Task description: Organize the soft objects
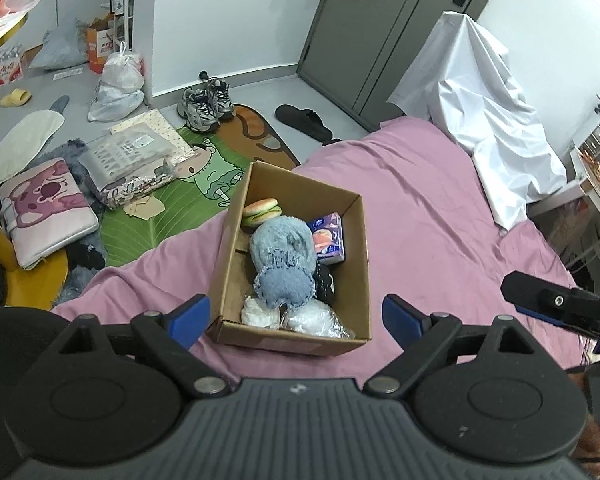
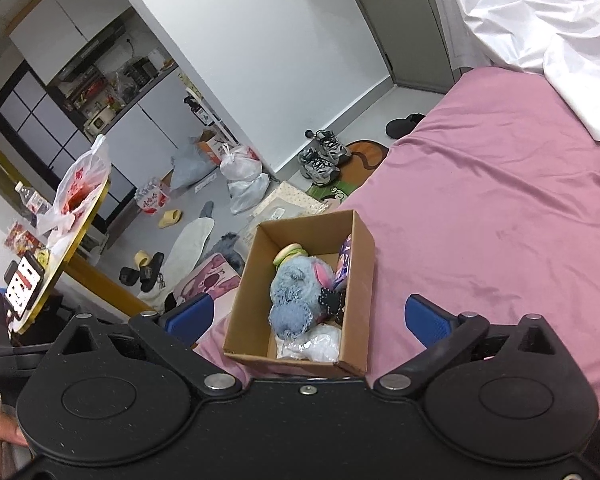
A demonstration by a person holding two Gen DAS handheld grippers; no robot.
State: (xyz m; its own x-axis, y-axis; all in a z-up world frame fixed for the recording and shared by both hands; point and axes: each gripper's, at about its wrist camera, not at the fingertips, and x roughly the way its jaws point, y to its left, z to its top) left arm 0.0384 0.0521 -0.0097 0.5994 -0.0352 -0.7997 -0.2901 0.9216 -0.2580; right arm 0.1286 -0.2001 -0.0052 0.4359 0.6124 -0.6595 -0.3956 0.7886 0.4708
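An open cardboard box [image 1: 352,248] sits on the pink bed sheet [image 1: 440,208]. In it lie a blue fluffy plush [image 1: 284,260], a toy burger [image 1: 262,211], a purple tissue pack [image 1: 329,238], a black item [image 1: 324,286] and white soft bundles [image 1: 300,318]. My left gripper [image 1: 296,318] is open and empty, just above the box's near end. My right gripper [image 2: 308,320] is open and empty, over the same box [image 2: 360,280], with the plush [image 2: 296,292] and tissue pack [image 2: 344,260] between its fingers. The right gripper's finger also shows at the left wrist view's right edge [image 1: 556,300].
A white sheet [image 1: 480,92] lies over the bed's far end. Beyond the bed's left edge the floor holds a green cartoon mat [image 1: 172,200], sneakers [image 1: 206,104], a black slipper [image 1: 304,120], a pink cushion [image 1: 44,208], plastic bags [image 1: 118,84] and a yellow table [image 2: 72,236].
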